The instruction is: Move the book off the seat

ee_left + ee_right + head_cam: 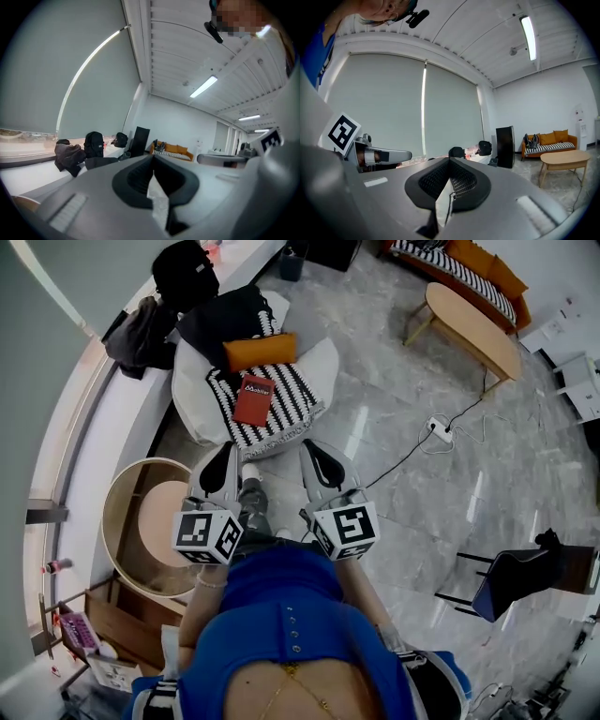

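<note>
A red book (253,399) lies flat on the black-and-white striped cushion (281,409) of a white seat (323,362), ahead of me in the head view. An orange pillow (260,351) rests just behind it. My left gripper (225,457) and right gripper (319,454) are held side by side in front of my body, short of the seat's near edge. Both are shut with nothing between the jaws. In the left gripper view the left gripper (153,171) points up at the room, and the right gripper (449,176) does the same; the book is in neither gripper view.
A dark jacket (225,315) and black bags (183,273) lie behind the seat on the window ledge. A round wooden side table (141,521) stands at my left. An oval coffee table (473,324), a power strip with cable (438,430) and a dark chair (516,582) are on the right.
</note>
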